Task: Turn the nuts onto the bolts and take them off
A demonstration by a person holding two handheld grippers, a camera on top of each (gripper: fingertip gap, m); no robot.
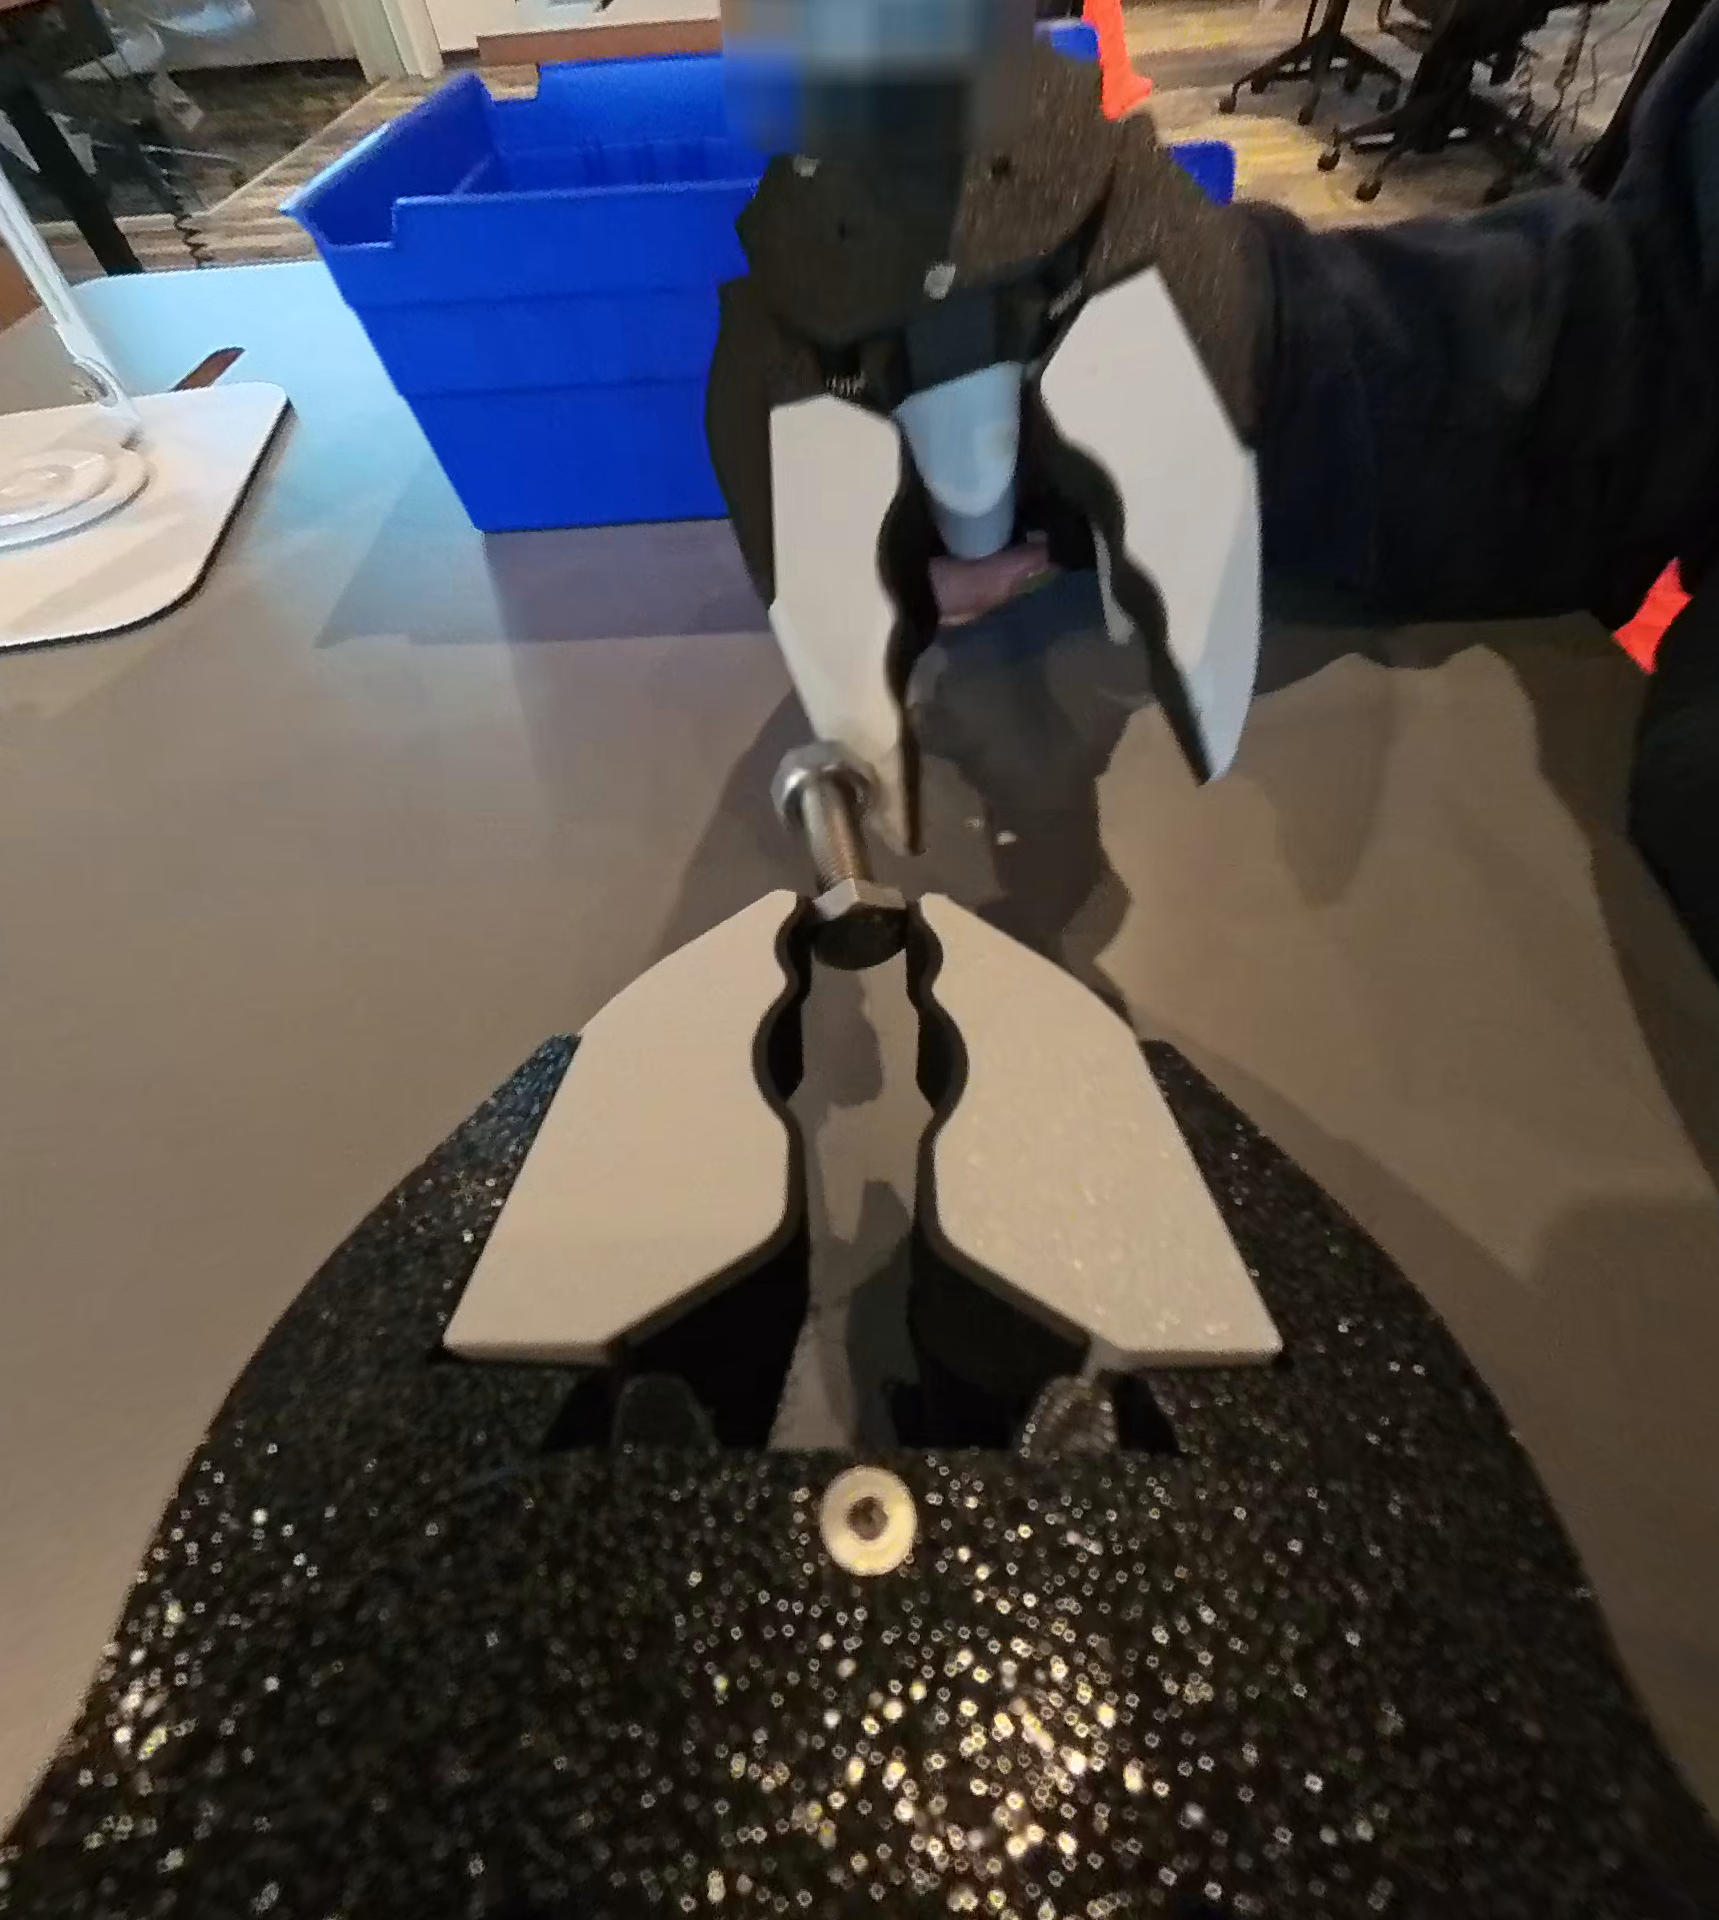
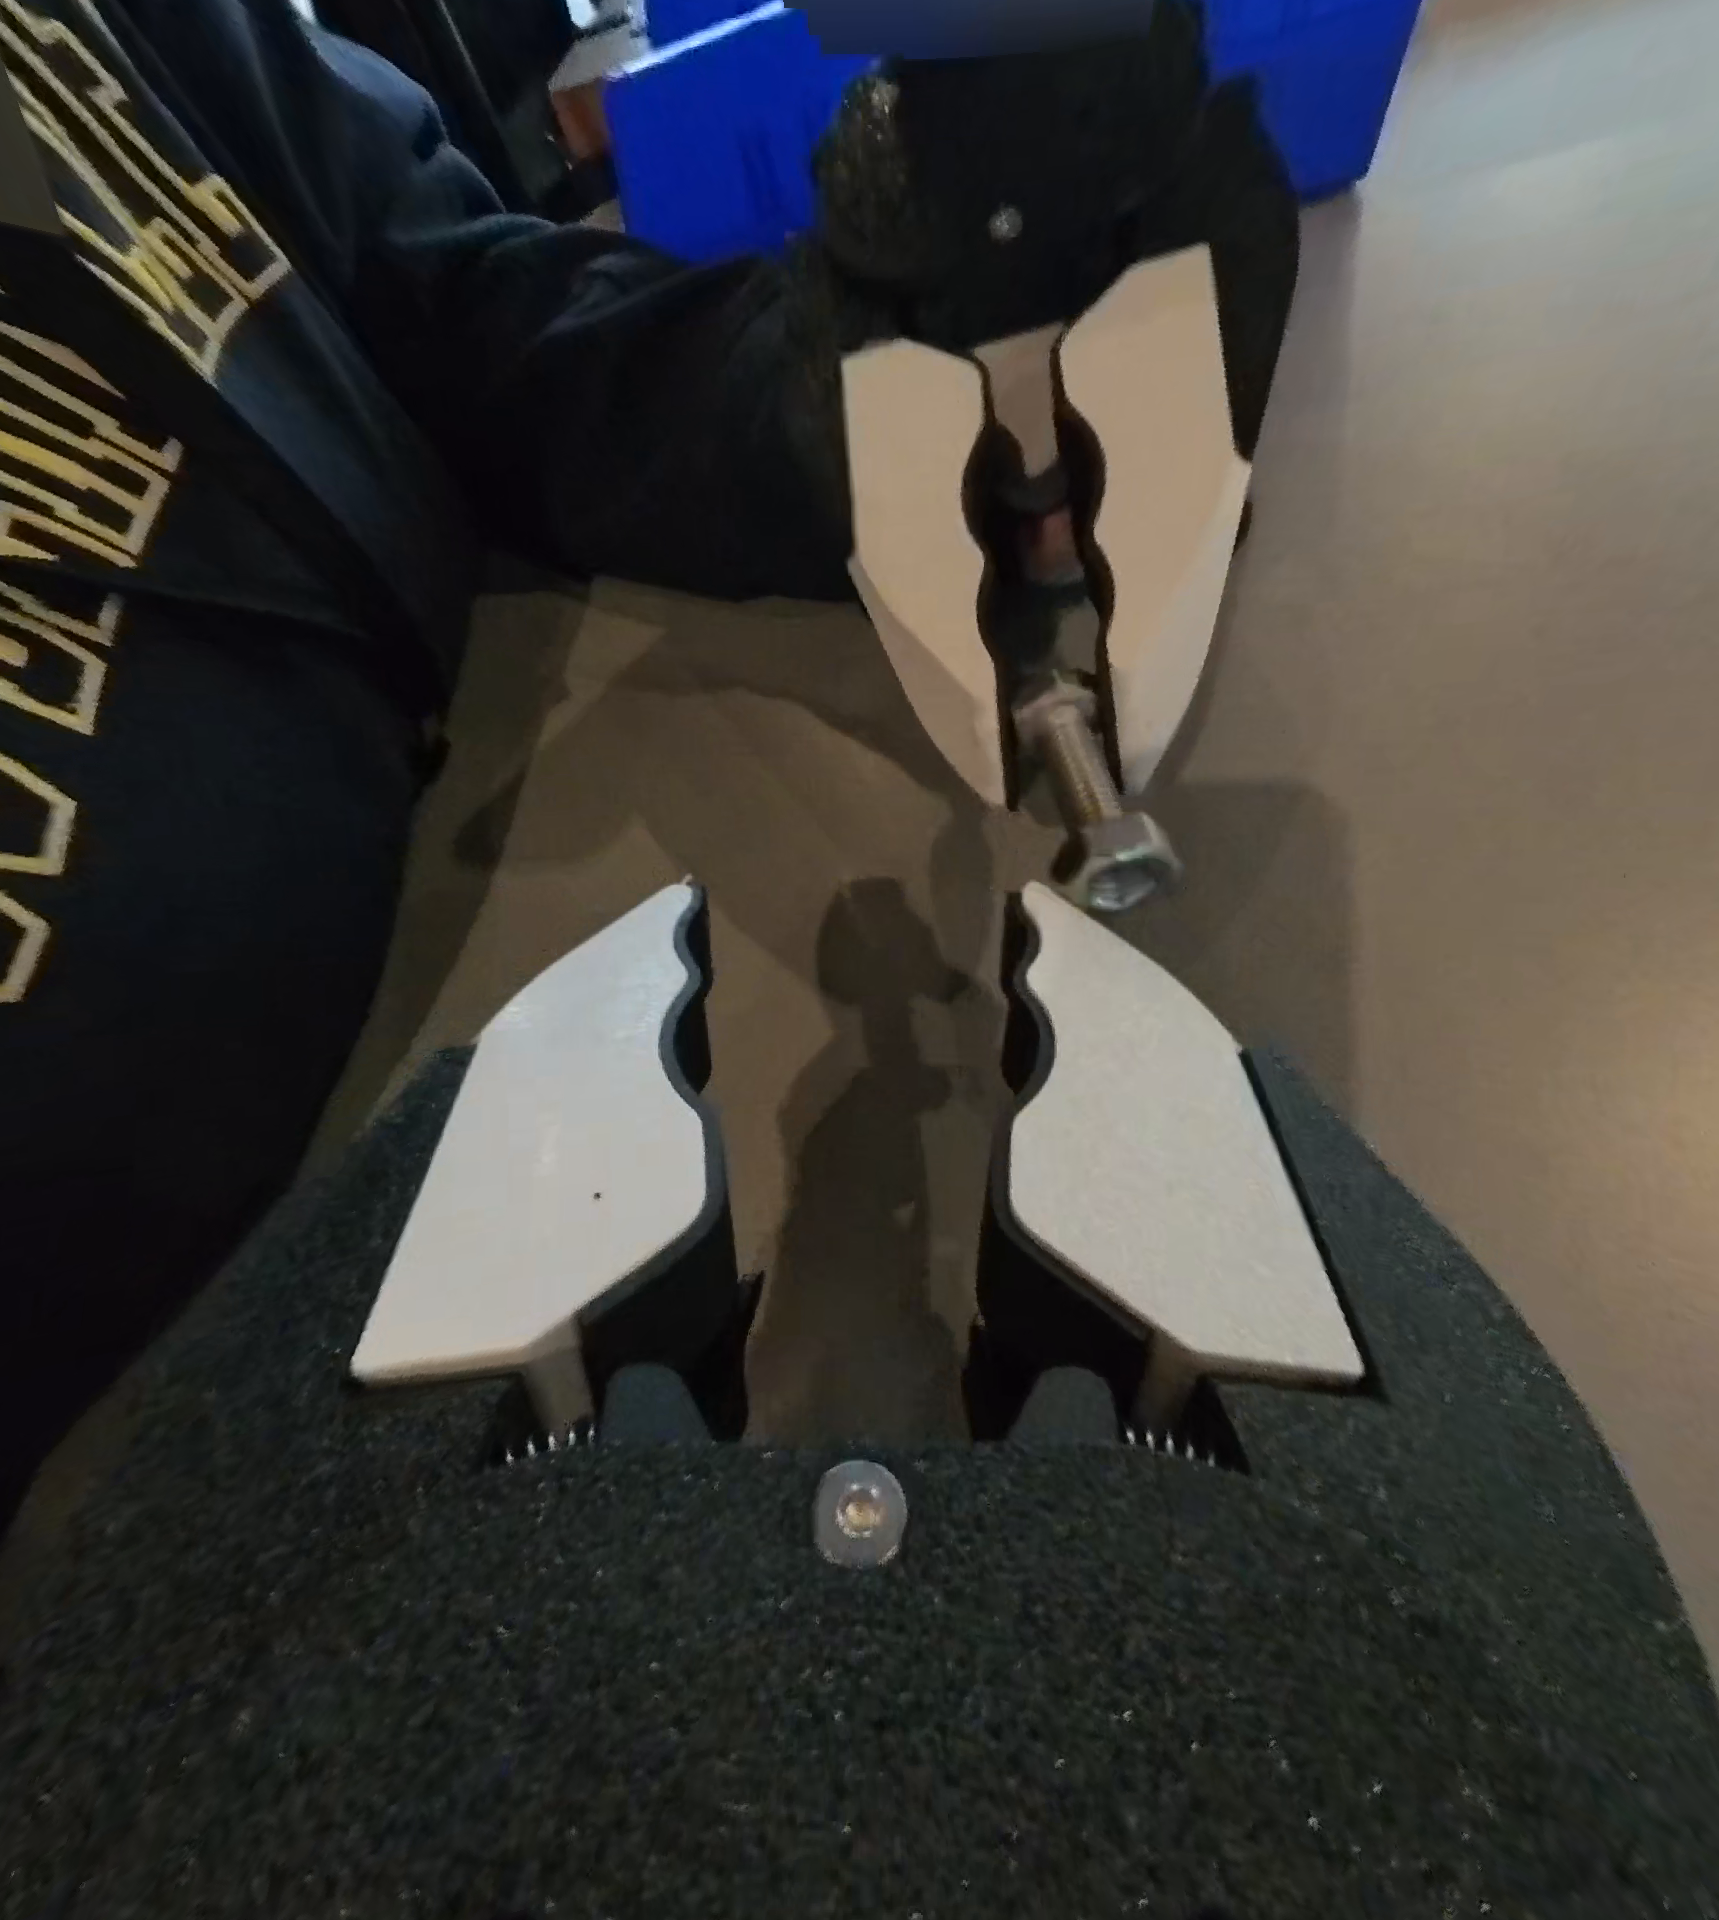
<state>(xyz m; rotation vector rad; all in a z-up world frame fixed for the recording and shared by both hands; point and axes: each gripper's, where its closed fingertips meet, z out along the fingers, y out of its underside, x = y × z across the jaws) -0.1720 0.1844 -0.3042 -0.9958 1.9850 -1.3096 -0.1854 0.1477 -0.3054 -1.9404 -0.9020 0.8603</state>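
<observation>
Nearest, the left gripper (image 1: 857, 914) pinches the hex head of the bolt (image 1: 834, 831), held above the tabletop (image 1: 315, 935). Beyond it, the nut (image 1: 822, 779) sits on the bolt's far end (threaded on), just beside the right gripper (image 2: 860, 914), whose fingers are spread wide and hold nothing. Farther back, a blue bin (image 1: 543, 312) stands near the tabletop's far edge.

The only writing is on the dark sweater (image 2: 159, 644) of the person, at the left of the right wrist view: big block letters with pale yellow outline, in rows across the cloth. They are cut by the edge and bent by folds. No writing shows on the blue bin (image 1: 543, 301) or the bench (image 1: 315, 883).
</observation>
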